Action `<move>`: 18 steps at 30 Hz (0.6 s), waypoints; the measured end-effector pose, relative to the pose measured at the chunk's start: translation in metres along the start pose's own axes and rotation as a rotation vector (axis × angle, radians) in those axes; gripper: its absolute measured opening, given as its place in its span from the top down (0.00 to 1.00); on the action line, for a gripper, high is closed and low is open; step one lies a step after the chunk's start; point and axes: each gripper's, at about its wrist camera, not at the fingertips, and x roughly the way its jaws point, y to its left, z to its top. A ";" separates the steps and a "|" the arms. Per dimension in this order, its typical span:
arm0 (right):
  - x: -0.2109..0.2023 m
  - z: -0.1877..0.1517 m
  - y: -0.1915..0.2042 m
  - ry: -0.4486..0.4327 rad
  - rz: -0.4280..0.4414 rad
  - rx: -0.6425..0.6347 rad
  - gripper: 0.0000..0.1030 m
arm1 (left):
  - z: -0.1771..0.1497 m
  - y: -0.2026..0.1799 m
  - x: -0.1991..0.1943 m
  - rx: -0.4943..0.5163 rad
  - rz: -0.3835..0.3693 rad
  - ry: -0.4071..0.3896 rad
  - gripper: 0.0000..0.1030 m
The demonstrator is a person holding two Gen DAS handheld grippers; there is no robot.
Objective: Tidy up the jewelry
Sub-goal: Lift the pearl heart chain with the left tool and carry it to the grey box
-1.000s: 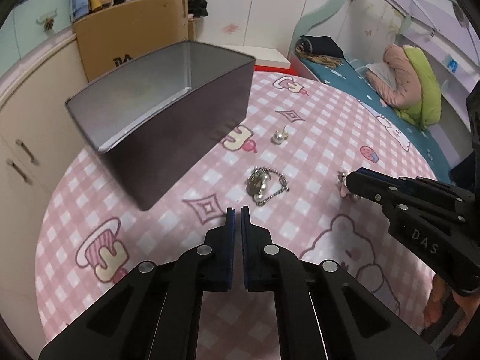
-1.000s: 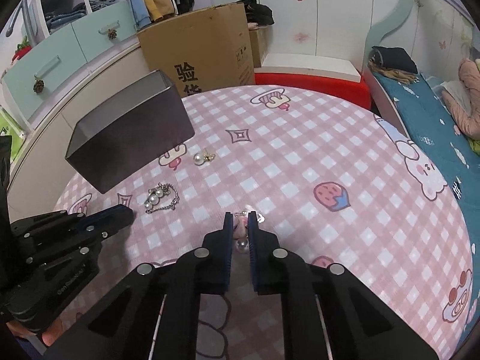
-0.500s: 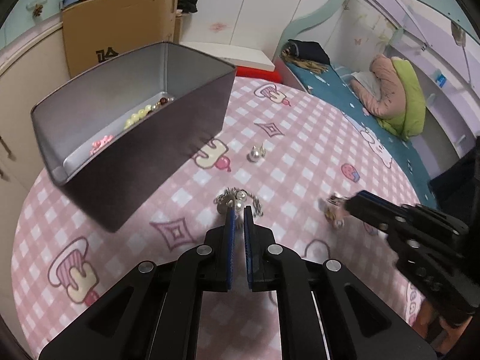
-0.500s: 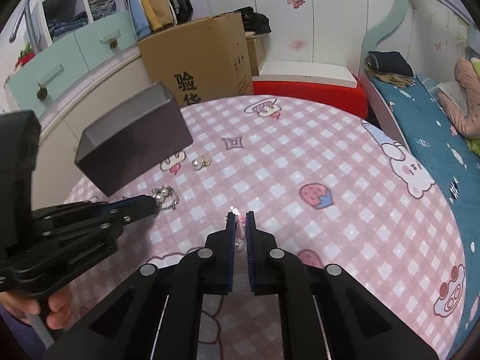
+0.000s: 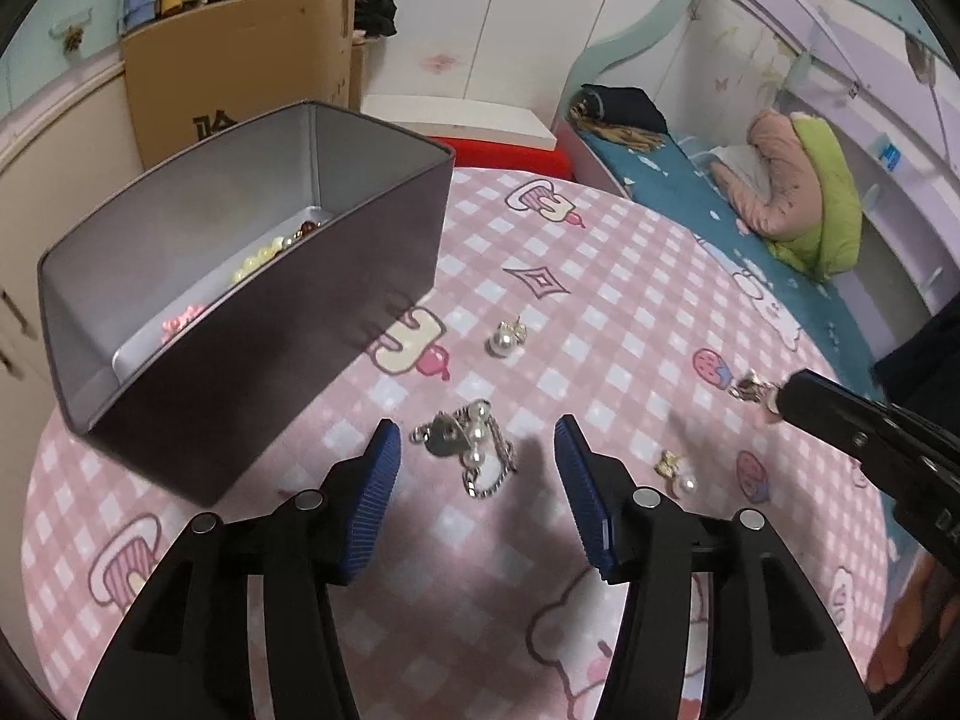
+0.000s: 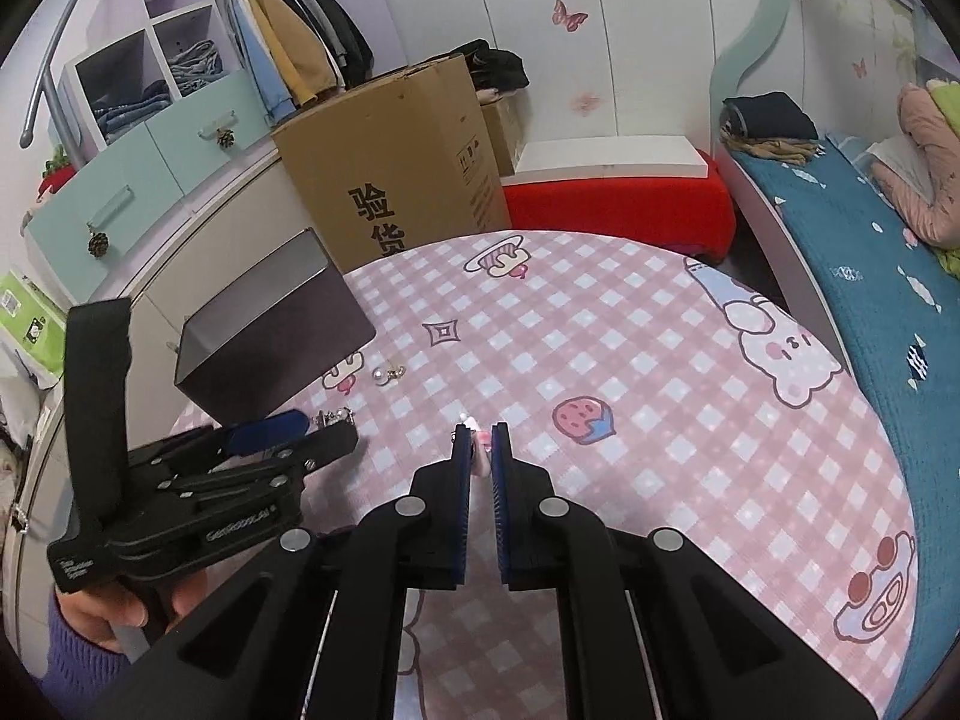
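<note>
A silver chain with pearls [image 5: 474,450] lies on the pink checked tablecloth [image 5: 600,300]. My left gripper [image 5: 477,444] hovers over it with its jaws opening, and the chain lies between the blue pads [image 5: 375,480] untouched. My right gripper [image 6: 478,444] is shut on a small pink and pearl earring [image 6: 480,441], held above the cloth. That earring [image 5: 750,387] also shows at the right gripper's tip in the left wrist view. A pearl earring [image 5: 507,339] and a small gold earring with a pearl [image 5: 675,474] lie loose. The open grey box [image 5: 240,312] holds beads.
A cardboard carton [image 6: 390,180] stands behind the round table. A bed with teal bedding [image 6: 870,276] runs along the right, and a red bench [image 6: 618,204] sits at the back. A hand [image 6: 108,612] grips the left gripper's handle.
My left gripper's jaws have gone from shut to spread, now astride the chain. The right gripper has stayed shut on its earring and has risen off the cloth.
</note>
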 end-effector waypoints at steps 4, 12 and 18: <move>-0.003 -0.002 -0.005 0.000 0.000 0.010 0.93 | 0.003 -0.007 0.006 0.059 0.109 -0.007 0.75; -0.007 -0.002 -0.008 -0.003 0.000 0.019 0.93 | -0.002 -0.007 0.002 0.087 0.115 -0.015 0.87; -0.014 0.000 -0.001 -0.017 0.008 0.004 0.93 | -0.009 -0.003 -0.028 0.063 0.025 -0.051 0.87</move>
